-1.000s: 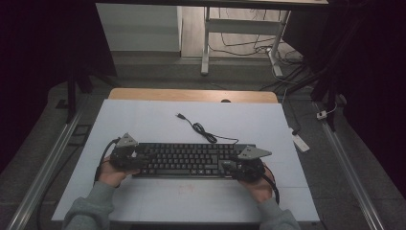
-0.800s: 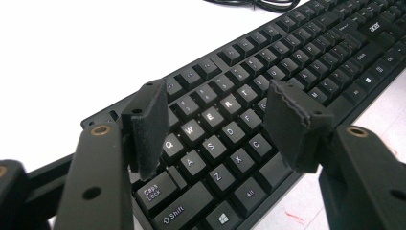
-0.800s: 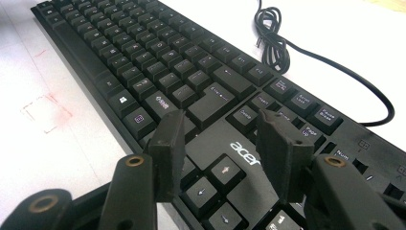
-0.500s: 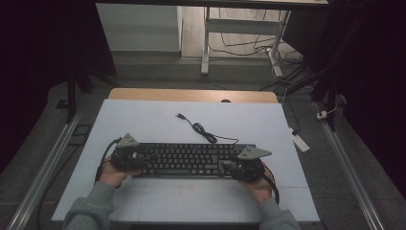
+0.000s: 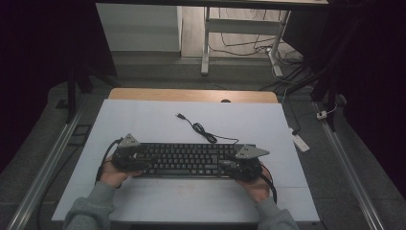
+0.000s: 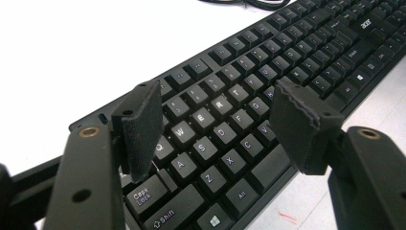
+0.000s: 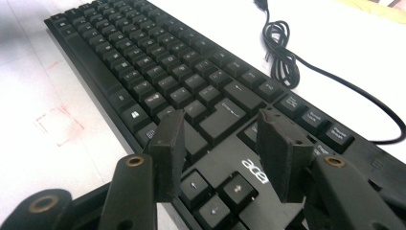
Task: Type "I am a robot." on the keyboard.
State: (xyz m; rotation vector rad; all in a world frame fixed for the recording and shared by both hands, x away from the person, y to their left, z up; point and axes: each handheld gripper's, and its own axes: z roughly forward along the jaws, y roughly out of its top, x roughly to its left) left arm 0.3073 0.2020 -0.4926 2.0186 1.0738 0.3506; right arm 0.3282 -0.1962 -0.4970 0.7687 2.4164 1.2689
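Nearest the person, the left gripper (image 5: 143, 162) has just been opening, its jaws apart above the keys; the right gripper (image 5: 229, 166) likewise gapes. Between them the keyboard (image 5: 184, 160) lies flat on the table (image 5: 143, 124): stiff and light, probably best gripped at both ends. Its cable (image 5: 201, 130) trails beyond.

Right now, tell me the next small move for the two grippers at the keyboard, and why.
Probably draw the left gripper and right gripper back off the keyboard: both stand open above its ends, pads pressing nothing, and it lies flat on the table.
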